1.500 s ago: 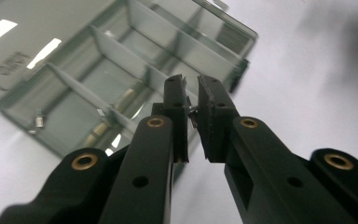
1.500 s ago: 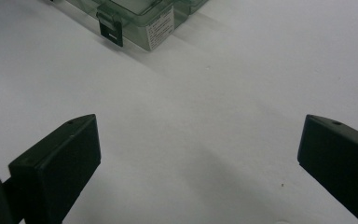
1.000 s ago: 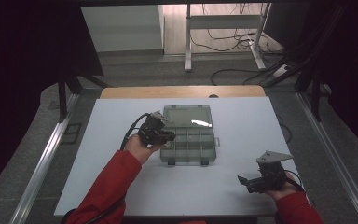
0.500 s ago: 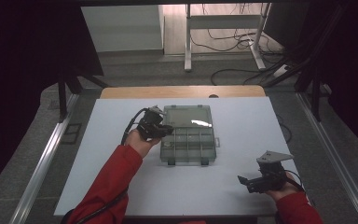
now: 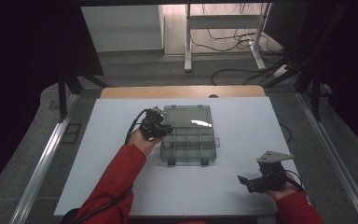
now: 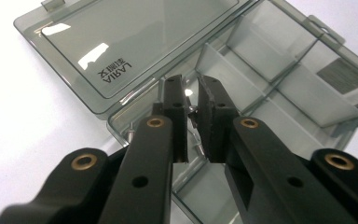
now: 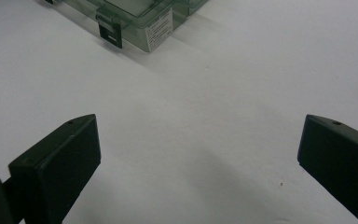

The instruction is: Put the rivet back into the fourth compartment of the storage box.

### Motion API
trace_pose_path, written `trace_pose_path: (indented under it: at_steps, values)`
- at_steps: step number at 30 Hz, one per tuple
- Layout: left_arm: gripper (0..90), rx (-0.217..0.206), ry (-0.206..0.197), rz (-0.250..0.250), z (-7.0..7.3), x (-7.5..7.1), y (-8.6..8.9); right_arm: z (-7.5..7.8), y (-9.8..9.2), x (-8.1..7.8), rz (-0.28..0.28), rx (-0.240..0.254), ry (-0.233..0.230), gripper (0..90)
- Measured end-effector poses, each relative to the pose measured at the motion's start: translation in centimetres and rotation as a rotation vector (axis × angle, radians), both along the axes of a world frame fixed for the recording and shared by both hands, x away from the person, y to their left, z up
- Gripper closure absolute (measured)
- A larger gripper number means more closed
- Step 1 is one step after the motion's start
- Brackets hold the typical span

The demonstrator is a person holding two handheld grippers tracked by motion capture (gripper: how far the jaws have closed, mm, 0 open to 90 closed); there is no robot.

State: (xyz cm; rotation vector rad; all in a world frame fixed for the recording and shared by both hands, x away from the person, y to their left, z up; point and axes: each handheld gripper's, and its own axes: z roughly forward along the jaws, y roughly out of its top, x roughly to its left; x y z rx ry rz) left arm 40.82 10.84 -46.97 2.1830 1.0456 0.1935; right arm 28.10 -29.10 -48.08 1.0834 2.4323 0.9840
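A clear grey compartment box lies in the middle of the white table, its lid folded open and flat behind it. My left gripper reaches in over the box's left rear compartment. In the left gripper view the left gripper is shut on a small metal screw, with the jaws nearly together above the box and beside the lid. A few more screws lie in the compartment below. My right gripper rests open at the table's front right, nothing between its jaws.
In the right gripper view the right gripper stands over bare table, with the box's latched front corner farther off. Beyond the table are a wooden edge, desk legs and floor cables. Metal rails flank both sides.
My left gripper has shifted a little toward the far side along the box's left edge and sunk lower over it. The right gripper has stayed where it was.
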Motion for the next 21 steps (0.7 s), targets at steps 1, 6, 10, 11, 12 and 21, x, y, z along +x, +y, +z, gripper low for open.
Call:
trace_pose_path:
  at_steps: [1, 6, 10, 11, 12, 21]
  values:
    - [82.7, -0.002, 0.000, 0.005, -0.2, 0.0, -0.1, 0.0, 0.0, 0.0, 0.000, 0.000, 0.000, 0.0]
    - [82.4, 0.007, 0.000, 0.014, -0.9, 0.2, -0.3, 0.0, 0.0, 0.0, 0.001, 0.000, 0.000, 0.0]
    - [82.3, 0.009, 0.012, 0.026, -1.8, 0.5, -0.5, 0.0, 0.0, 0.0, 0.000, 0.000, 0.001, 0.0]
    - [82.2, 0.008, 0.015, 0.027, -2.0, 0.5, -0.5, 0.0, 0.0, 0.0, 0.003, -0.003, -0.001, 0.0]
    - [82.1, 0.008, 0.015, 0.027, -2.0, 0.5, -0.5, 0.0, 0.0, 0.0, 0.003, -0.003, -0.001, 0.0]
    - [73.9, -0.013, 0.027, 0.035, -2.4, 0.4, -0.4, -0.1, 0.0, 0.0, 0.003, -0.004, 0.001, 0.0]
